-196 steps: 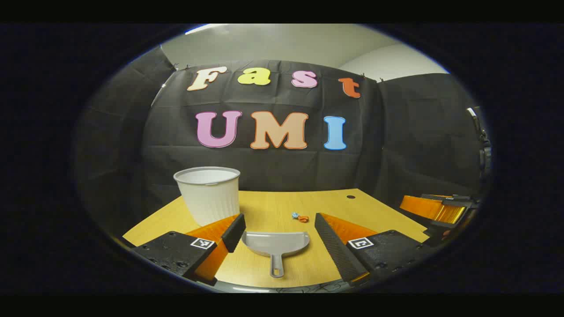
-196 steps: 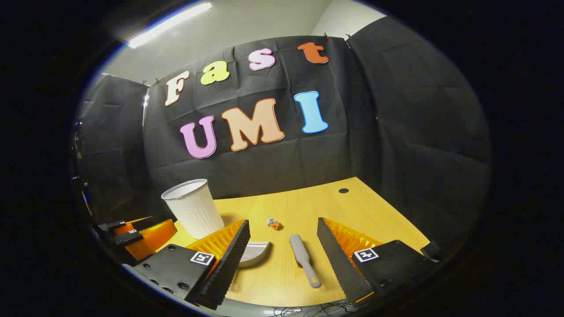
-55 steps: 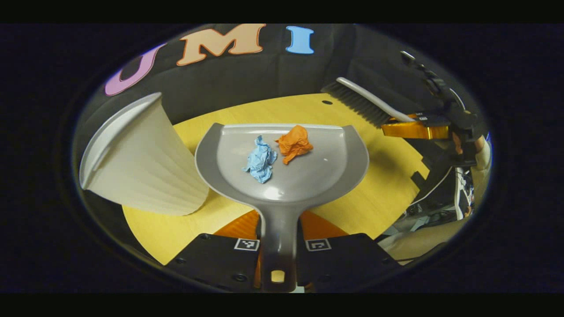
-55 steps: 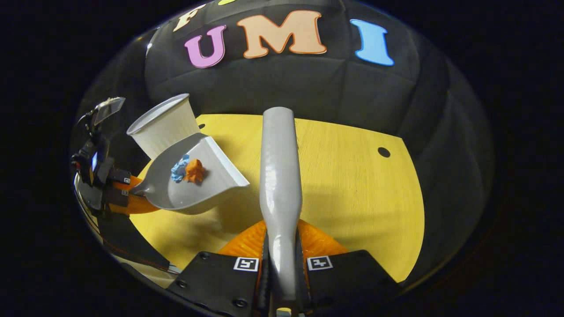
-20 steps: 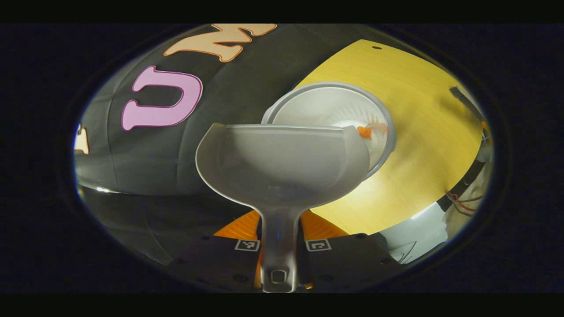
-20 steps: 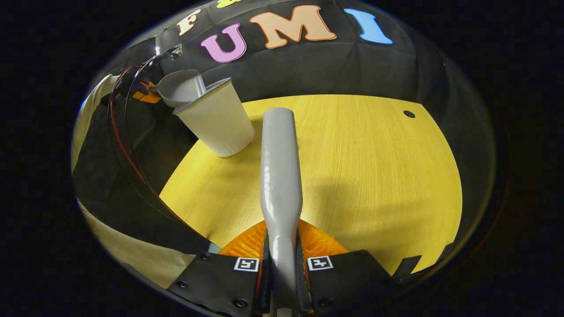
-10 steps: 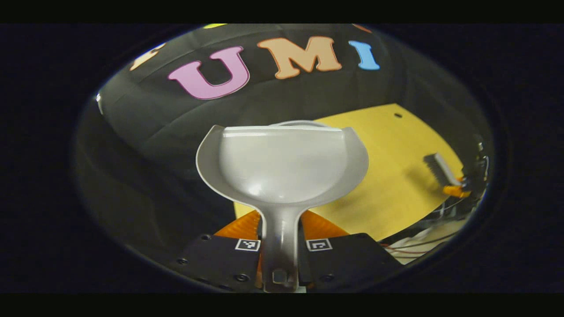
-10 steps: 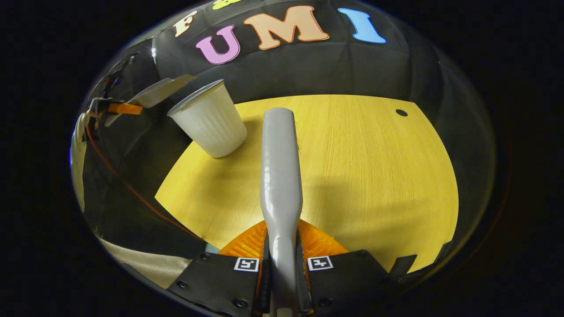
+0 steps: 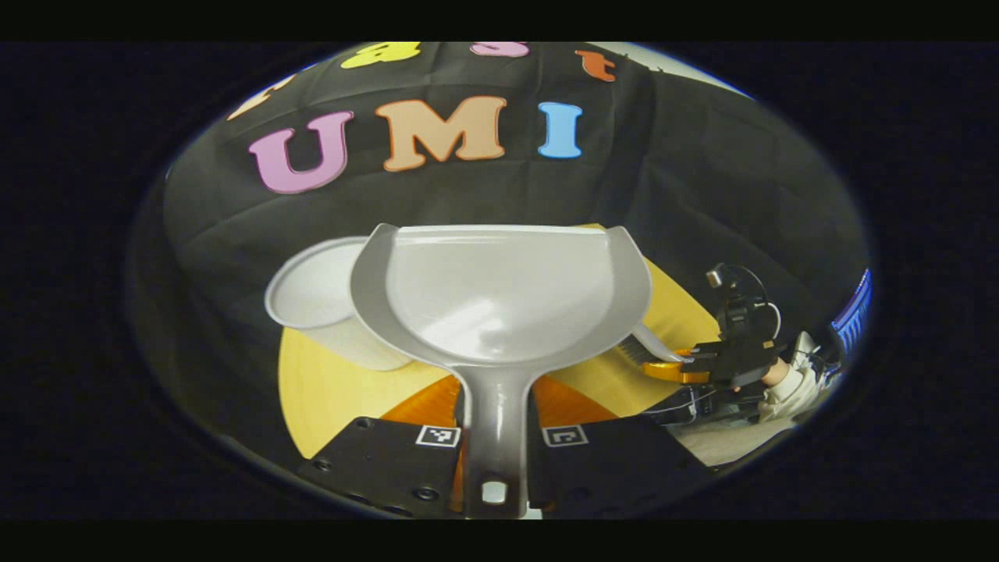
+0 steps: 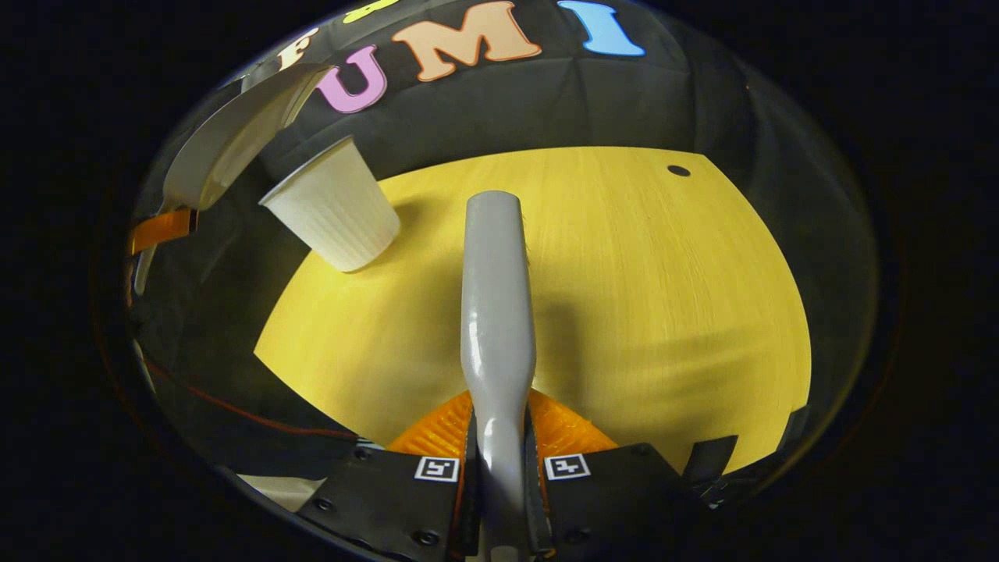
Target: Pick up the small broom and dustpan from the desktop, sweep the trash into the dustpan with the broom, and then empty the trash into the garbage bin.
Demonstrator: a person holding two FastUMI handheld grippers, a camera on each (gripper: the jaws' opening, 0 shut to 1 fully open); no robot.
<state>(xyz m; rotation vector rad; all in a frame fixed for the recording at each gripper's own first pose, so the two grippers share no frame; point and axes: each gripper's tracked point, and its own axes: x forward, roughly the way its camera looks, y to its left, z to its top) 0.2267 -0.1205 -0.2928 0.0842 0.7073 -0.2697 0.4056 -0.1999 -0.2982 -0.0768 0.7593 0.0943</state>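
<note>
Now the grey dustpan [image 9: 499,297] is held in the air by its handle, the left tongs [image 9: 496,437] clamped on it, just beside the white garbage bin [image 9: 320,304] on the yellow desk [image 10: 624,297]. Right tongs [image 10: 499,468] grip the broom [image 10: 496,312] over the desk.

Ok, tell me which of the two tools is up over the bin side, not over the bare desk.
The dustpan, held in the left tongs beside the bin. The broom points across bare desk.
</note>
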